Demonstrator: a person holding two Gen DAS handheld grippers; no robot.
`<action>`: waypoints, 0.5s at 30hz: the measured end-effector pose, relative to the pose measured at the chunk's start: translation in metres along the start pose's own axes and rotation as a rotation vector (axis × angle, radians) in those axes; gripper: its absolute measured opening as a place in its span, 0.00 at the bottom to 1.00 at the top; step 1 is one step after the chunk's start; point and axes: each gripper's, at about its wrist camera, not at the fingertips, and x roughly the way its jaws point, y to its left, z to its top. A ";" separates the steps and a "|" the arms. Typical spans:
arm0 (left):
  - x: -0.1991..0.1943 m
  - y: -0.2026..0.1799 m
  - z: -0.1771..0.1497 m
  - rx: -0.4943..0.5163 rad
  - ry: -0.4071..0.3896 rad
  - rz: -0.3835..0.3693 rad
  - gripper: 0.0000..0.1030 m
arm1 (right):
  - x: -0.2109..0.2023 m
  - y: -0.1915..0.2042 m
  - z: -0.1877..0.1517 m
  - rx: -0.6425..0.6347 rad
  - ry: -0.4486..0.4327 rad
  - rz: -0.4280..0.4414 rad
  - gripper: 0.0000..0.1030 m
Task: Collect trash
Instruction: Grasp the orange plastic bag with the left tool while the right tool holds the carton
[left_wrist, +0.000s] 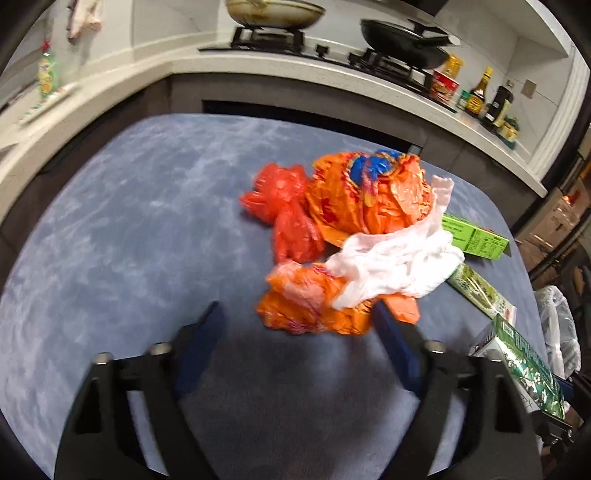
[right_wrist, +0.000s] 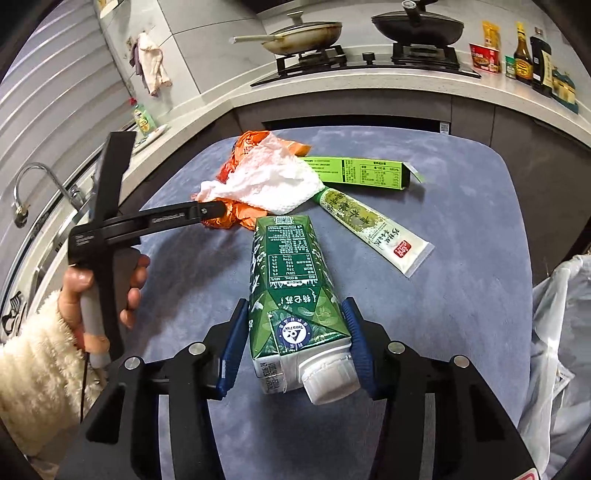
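Right now the right gripper (right_wrist: 295, 334) has its blue pads pressed against both sides of a green drink carton with a white screw cap (right_wrist: 291, 295), which lies on the blue-grey mottled tabletop (right_wrist: 461, 236) with its cap end toward the camera. From the carton, a pale green-and-white squeezed tube (right_wrist: 373, 229) lies at about one o'clock, and a bright green open-ended cardboard box (right_wrist: 362, 172) rests beyond it. At eleven o'clock sits a crumpled white paper towel (right_wrist: 269, 181) draped over crumpled orange plastic wrappers (left_wrist: 365, 195). The left gripper (left_wrist: 299, 314), held by a hand (right_wrist: 107, 291) in a fluffy cream sleeve (right_wrist: 33, 380), has its fingers parted and nothing clamped between them; one fingertip (left_wrist: 384, 314) is just beside the nearest orange wrapper. At three o'clock, off the table's edge, hangs a clear plastic bag (right_wrist: 561, 343).
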 end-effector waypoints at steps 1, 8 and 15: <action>0.000 -0.002 0.001 0.003 0.002 -0.030 0.53 | 0.000 0.000 0.000 0.006 -0.001 0.000 0.47; -0.014 -0.021 -0.005 0.088 -0.011 -0.011 0.23 | -0.008 0.000 -0.007 0.040 -0.009 -0.014 0.47; -0.047 -0.021 -0.027 0.075 -0.009 -0.004 0.22 | -0.026 0.003 -0.018 0.063 -0.024 -0.014 0.46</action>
